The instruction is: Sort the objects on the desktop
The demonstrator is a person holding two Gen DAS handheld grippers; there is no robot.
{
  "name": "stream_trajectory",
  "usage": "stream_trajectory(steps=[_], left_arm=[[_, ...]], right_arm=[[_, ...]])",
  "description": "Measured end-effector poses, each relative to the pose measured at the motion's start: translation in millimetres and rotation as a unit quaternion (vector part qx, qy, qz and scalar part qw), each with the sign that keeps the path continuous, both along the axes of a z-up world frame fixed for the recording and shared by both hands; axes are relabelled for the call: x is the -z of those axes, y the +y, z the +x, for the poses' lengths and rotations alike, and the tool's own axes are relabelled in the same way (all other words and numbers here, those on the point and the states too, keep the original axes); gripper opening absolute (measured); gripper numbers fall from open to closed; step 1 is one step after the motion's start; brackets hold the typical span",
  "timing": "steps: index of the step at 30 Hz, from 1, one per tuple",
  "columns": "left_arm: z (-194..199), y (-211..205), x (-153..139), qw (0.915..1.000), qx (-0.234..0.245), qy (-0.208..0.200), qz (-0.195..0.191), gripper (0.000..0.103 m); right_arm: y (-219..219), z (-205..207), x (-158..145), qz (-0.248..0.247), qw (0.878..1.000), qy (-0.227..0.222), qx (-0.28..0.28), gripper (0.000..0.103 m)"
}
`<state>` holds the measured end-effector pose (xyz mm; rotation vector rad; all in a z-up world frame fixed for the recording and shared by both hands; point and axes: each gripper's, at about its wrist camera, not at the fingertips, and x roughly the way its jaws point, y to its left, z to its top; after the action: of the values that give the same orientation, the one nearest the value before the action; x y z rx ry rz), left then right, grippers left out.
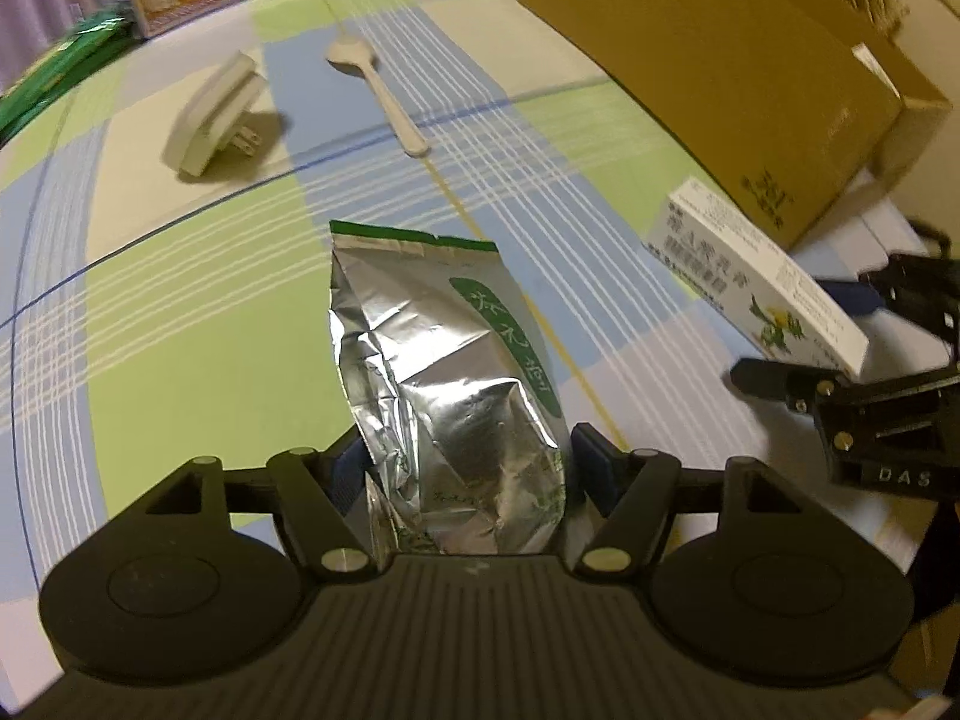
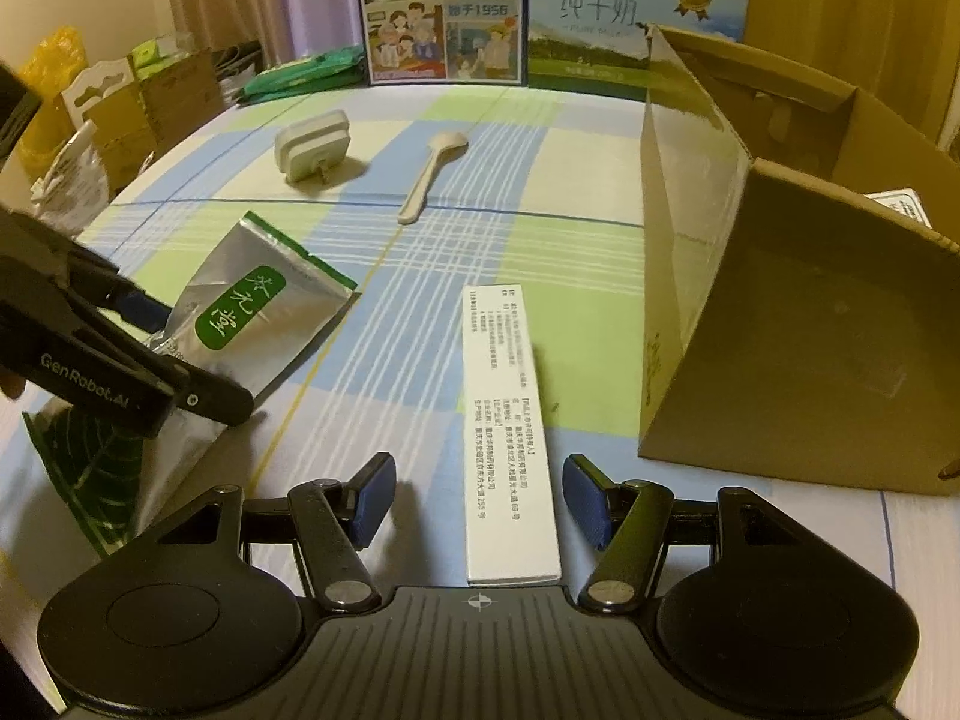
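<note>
A silver foil pouch [image 1: 456, 372] with a green label sits between the fingers of my left gripper [image 1: 468, 462], which is shut on its lower end. In the right wrist view the pouch [image 2: 252, 312] is held tilted just above the checked tablecloth, with the left gripper [image 2: 180, 360] at the left edge. A long white medicine box [image 2: 510, 438] lies flat on the cloth between the blue pads [image 2: 375, 498] of my right gripper [image 2: 480, 495]. That gripper is open, with a gap on both sides of the box.
An open cardboard box [image 2: 780, 300] stands at the right. A white plug adapter [image 2: 312, 144] and a pale spoon [image 2: 432, 174] lie further back. Milk cartons [image 2: 441, 12] and green packets [image 2: 300, 75] line the far edge. A leaf-print bag [image 2: 90, 468] is at near left.
</note>
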<state>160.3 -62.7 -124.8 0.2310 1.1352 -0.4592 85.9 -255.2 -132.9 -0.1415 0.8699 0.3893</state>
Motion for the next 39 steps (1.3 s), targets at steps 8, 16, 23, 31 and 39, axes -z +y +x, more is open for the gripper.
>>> stream_trajectory(steps=[8,16,23,31,39], left_arm=[[9.2,-13.1,2.5,0.9964,0.056,0.037,0.053,0.075],[9.8,-15.0,-0.5,0.9966,0.043,0.044,0.055,0.060],[10.6,-15.5,-0.7,0.9976,0.029,0.038,0.050,0.061],[14.3,-16.7,1.8,0.9970,0.029,0.041,0.059,0.069],[12.3,-16.1,2.1,0.9975,0.021,0.037,0.056,0.065]], right_arm=[[5.3,9.5,4.9,-0.014,0.999,0.019,-0.027,0.059],[14.9,24.4,2.2,-0.029,0.997,0.048,-0.047,0.058],[9.9,34.4,0.0,-0.031,0.997,0.061,-0.039,0.052],[10.8,33.3,-2.1,-0.034,0.997,0.064,-0.039,0.046],[13.6,31.6,-1.4,-0.039,0.997,0.061,-0.042,0.040]])
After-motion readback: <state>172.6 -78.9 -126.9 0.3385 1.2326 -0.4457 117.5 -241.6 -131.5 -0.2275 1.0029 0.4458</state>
